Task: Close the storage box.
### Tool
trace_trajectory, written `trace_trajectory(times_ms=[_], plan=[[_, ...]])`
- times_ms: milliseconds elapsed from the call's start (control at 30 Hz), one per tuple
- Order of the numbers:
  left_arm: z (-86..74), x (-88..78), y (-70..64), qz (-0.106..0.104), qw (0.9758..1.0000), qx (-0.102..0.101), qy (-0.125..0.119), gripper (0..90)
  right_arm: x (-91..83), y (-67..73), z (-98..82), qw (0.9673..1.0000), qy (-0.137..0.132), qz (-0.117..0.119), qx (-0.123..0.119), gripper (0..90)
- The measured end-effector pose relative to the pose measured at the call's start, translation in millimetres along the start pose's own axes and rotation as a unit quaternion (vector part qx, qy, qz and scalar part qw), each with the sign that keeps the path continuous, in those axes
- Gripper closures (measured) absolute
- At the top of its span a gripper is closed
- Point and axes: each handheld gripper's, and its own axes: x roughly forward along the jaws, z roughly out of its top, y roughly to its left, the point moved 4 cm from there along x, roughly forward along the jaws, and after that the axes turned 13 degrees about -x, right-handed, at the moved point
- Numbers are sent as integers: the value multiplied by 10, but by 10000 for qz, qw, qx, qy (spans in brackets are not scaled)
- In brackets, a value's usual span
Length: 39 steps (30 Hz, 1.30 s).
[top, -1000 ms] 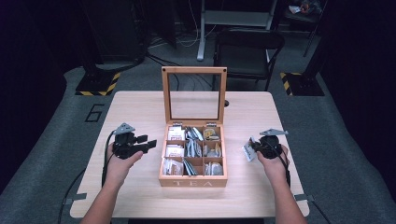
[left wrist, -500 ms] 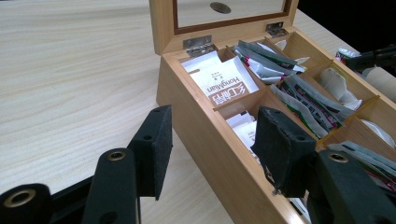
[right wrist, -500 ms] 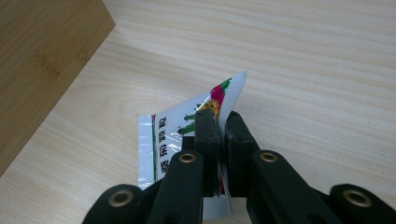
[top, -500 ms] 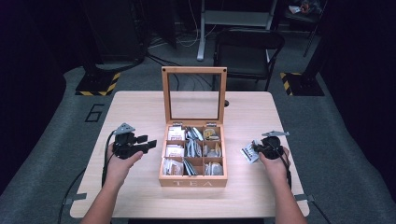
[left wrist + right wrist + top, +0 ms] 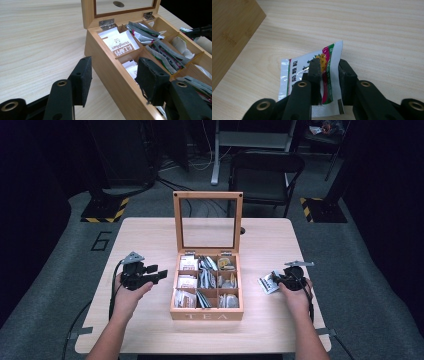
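A big wooden desk (image 5: pixel 150 240) stood on a grey floor, with a black chair (image 5: pixel 265 170) behind it. In the middle of the desk sat a wooden tea box (image 5: pixel 206 312) with "TEA" on its front. Its glass lid (image 5: pixel 207 222) stood straight up at the back. Inside, the box was split into 9 little compartments, 3 rows of 3, and they held tea packets. A white packet with red writing (image 5: pixel 121 46) lay in a back corner compartment, seen in the left gripper view. The left gripper (image 5: pixel 150 275) was held in the person's left hand (image 5: pixel 127 295), just beside the left wall of the box. Its jaws were wide apart with nothing between them, and they pointed at the box. The right gripper (image 5: pixel 277 281) was held in the right hand (image 5: pixel 296 297), on the right side of the box and apart from it. Its jaws were pinched on 1 small tea packet (image 5: pixel 312 82), white with green, pink and a yellow flower. The packet was close over the bare desk; I cannot tell if it touched the wood.
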Motion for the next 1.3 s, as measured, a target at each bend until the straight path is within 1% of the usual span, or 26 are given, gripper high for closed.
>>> trace_trajectory(times_ms=[33,67,100,167,267,400,467,533,567,600,733,767,800,833,867,933,1067,1100,1167,1200,1300], plan=[[0,0,0,0,10000,0,0,455,-5,2,-2,10000,10,-14,64,694],[-1,8,-5,23,10000,-17,-50,454,-9,-10,-3,10000,0,-66,66,658],[-1,7,-5,22,10000,-14,-47,453,-13,-8,-1,9999,-8,-82,117,646],[-1,-1,-3,8,10000,-5,1,452,-17,-25,-8,9999,0,-89,71,621],[1,0,0,17,10000,-28,-19,447,-8,-40,-23,9999,62,-114,12,559],[6,-1,14,38,10000,-63,-32,432,-20,-54,-14,9998,72,-191,28,489],[9,1,26,84,9999,-70,-42,420,-40,-51,-3,9997,46,-230,47,459],[11,11,30,100,9998,-148,-69,412,-52,-41,13,9997,-9,-234,78,436],[14,15,33,97,9998,-141,-69,406,-61,-44,17,9996,-25,-263,26,421],[17,19,31,99,9998,-150,-70,401,-76,-29,26,9996,-19,-268,84,403],[31,47,25,83,9998,-174,-83,379,-130,-5,70,9997,-43,-241,79,329],[31,54,18,80,9997,-217,-64,370,-146,3,78,9997,-49,-243,41,303],[37,61,23,67,9998,-192,-77,364,-161,22,93,9996,-88,-238,89,277],[40,67,25,27,9998,-193,-71,361,-173,27,99,9997,-83,-229,72,260],[46,71,29,31,9997,-206,-88,357,-185,37,115,9997,-127,-202,39,251],[62,69,38,22,9995,-269,-132,344,-223,77,166,9994,-309,-131,85,202],[83,54,46,-7,9993,-301,-206,339,-286,118,227,9986,-506,-49,131,180],[82,58,48,8,9993,-295,-218,339,-293,120,234,9986,-524,-50,69,180],[75,62,50,32,9995,-277,-160,339,-319,136,253,9986,-513,-141,-16,189],[70,62,43,37,9994,-297,-146,342,-334,147,267,9983,-548,-185,-53,211],[73,47,32,73,9996,-235,-171,352,-401,175,322,9971,-619,-384,-227,278]])
